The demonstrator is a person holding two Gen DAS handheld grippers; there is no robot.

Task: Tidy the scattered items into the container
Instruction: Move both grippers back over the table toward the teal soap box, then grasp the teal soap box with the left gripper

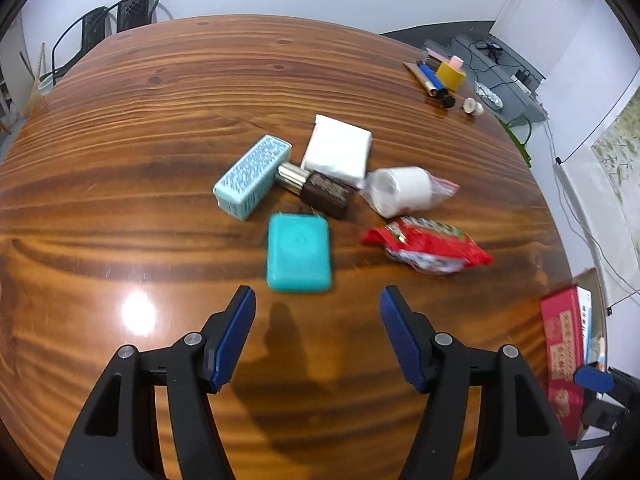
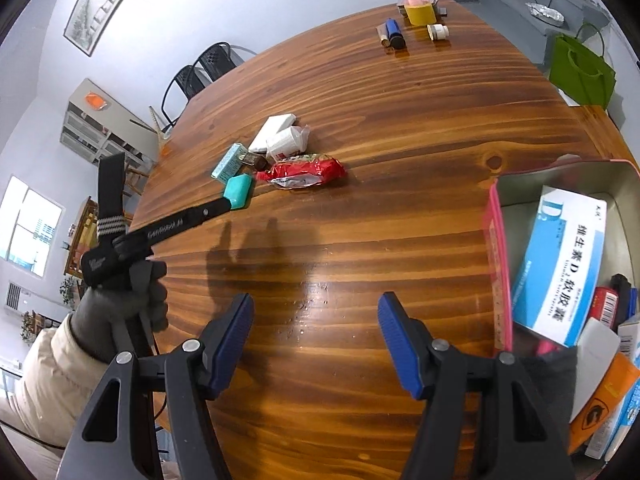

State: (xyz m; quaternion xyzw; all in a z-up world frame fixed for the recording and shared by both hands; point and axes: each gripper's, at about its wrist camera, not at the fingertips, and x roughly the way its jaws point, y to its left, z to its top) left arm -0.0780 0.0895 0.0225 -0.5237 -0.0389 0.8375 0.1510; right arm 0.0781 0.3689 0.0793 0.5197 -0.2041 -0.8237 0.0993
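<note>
Scattered items lie on the wooden table (image 1: 160, 120): a teal flat case (image 1: 299, 253), a light blue patterned box (image 1: 252, 177), a brown bottle with a metallic cap (image 1: 320, 192), a white packet (image 1: 338, 149), a white roll in a plastic bag (image 1: 404, 191) and a red snack bag (image 1: 428, 245). My left gripper (image 1: 318, 308) is open, just short of the teal case. My right gripper (image 2: 316, 320) is open and empty over bare table, left of the pink-rimmed tin container (image 2: 496, 248), which holds a blue-and-white medicine box (image 2: 560, 264) and other items. The left gripper (image 2: 224, 204) also shows in the right wrist view.
A yellow tape roll (image 1: 451, 74), a blue tube (image 1: 434, 80) and a small white jar (image 1: 474, 107) sit at the far table edge. A green bag (image 2: 580, 72) stands beyond the table. Black chairs (image 1: 116, 20) stand at the far side.
</note>
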